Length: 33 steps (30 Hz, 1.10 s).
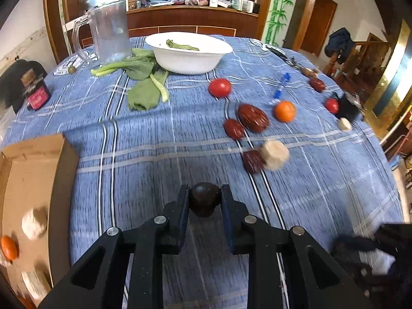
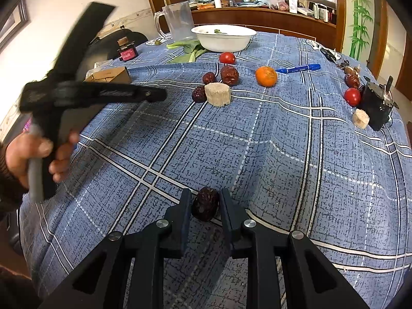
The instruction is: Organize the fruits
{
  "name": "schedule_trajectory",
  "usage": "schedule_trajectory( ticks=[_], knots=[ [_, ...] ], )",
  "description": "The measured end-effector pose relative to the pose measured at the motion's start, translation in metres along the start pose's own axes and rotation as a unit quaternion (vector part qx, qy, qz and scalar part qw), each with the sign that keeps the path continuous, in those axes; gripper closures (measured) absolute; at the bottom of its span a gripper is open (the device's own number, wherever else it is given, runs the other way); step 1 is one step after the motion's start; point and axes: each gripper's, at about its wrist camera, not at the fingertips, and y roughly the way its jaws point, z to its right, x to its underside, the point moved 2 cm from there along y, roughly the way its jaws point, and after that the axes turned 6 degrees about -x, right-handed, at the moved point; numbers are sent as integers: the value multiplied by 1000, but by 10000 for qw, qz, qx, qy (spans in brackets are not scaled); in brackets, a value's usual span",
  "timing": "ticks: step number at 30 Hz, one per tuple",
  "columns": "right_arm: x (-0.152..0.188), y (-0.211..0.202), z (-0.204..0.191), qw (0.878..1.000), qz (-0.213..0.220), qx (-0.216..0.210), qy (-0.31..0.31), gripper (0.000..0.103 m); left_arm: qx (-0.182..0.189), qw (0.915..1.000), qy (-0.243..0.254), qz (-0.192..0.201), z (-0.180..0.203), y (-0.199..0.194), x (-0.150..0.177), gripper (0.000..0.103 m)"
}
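Dates sit pinched in both grippers: the left fingers (image 1: 205,200) clench a dark round date (image 1: 204,199), the right fingers (image 2: 205,204) grasp a wrinkled date (image 2: 205,203), both just above the blue-clothed counter (image 2: 283,154). Farther off lie more dates (image 1: 252,118), an orange (image 2: 266,76), tomatoes (image 1: 219,87). A cardboard box (image 1: 33,180) stands left.
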Motion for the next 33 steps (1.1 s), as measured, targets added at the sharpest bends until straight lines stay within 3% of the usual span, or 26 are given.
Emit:
schedule_trajectory(
  ticks=[4,8,13,19,24,26,27,28,33],
  knots=[
    [1,2,-12,9986,-95,399,-346,80,298,9994,-127,-72,-6,-19,22,81],
    [2,-4,-19,9984,-38,479,-290,80,467,9987,-187,-52,-14,-42,41,80],
    [0,-18,-26,9989,135,454,-28,80,417,9991,-107,28,-23,-71,65,80],
    [-8,-26,-49,9982,211,541,-178,80,442,9988,-216,78,-43,-96,83,80],
    [-6,-22,-47,9952,15,964,-175,79,386,9986,-365,-52,-63,-105,98,80],
    [0,-20,-34,9953,-111,965,10,60,375,9989,-293,-3,-63,-108,102,80],
    [2,-17,-30,9956,-166,922,60,40,384,9989,-281,5,-63,-109,103,80],
    [3,-14,-27,9957,-189,905,84,36,413,9987,-288,-9,-62,-108,104,80],
    [-1,0,-24,9958,-193,882,164,36,528,9983,-231,-89,-53,-104,109,80]
  ],
)
